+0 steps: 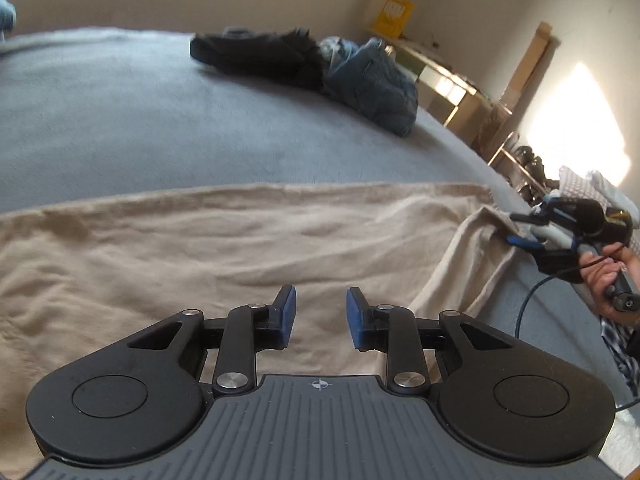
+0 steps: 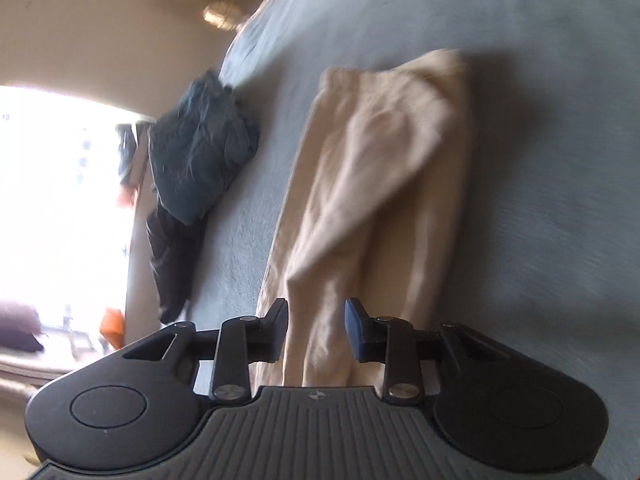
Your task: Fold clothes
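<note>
**Beige trousers spread on a grey-blue bed**

The grey-blue blanket carries beige trousers beneath both tools. The left gripper and right gripper stand apart, pads clear of cloth. Farther off lie jeans beside a black garment.

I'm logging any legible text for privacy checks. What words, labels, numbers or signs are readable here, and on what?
No text can be read in either view.
Yellow bag by the far wall: white print, too blurred to read.
Gripper base: a small white crosshair mark, no letters.
Beige garment and dark clothes pile: no labels visible.
</note>
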The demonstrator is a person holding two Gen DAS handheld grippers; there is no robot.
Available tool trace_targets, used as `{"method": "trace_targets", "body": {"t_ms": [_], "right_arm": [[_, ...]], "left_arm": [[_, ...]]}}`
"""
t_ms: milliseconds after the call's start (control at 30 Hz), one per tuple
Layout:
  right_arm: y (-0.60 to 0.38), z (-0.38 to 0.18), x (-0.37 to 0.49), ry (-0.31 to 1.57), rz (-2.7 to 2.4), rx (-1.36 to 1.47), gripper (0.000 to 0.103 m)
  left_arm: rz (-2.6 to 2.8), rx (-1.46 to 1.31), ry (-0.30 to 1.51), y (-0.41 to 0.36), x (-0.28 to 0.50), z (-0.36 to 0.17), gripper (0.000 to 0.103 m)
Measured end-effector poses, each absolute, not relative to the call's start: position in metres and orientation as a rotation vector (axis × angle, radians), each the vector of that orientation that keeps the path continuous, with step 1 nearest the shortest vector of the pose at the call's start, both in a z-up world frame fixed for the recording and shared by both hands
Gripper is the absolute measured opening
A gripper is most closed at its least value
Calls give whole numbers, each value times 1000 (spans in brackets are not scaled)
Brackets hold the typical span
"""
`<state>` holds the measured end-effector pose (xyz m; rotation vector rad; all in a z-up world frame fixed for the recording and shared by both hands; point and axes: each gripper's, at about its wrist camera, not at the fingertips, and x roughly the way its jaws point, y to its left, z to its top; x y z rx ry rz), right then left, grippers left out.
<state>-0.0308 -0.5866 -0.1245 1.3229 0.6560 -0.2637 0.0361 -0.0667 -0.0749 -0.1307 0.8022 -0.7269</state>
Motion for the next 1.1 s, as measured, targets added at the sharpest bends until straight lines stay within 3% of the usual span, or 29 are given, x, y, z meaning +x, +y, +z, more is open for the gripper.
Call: {"method": "trace_targets", "body": {"t_ms": [167, 567, 833, 1100], "right_arm": [[-585, -133, -60, 734, -309, 1322, 33], [-561, -159, -55, 774, -343, 1347, 30], [-560, -157, -42, 743, -363, 1316, 28], [-559, -158, -32, 746, -374, 1281, 19]], "left_arm": [[-916, 21, 732, -84, -2, -60, 27], [-976, 463, 695, -153, -43, -112, 27], [-944, 565, 569, -149, -55, -114, 27], [-943, 586, 525, -149, -54, -113, 25]]}}
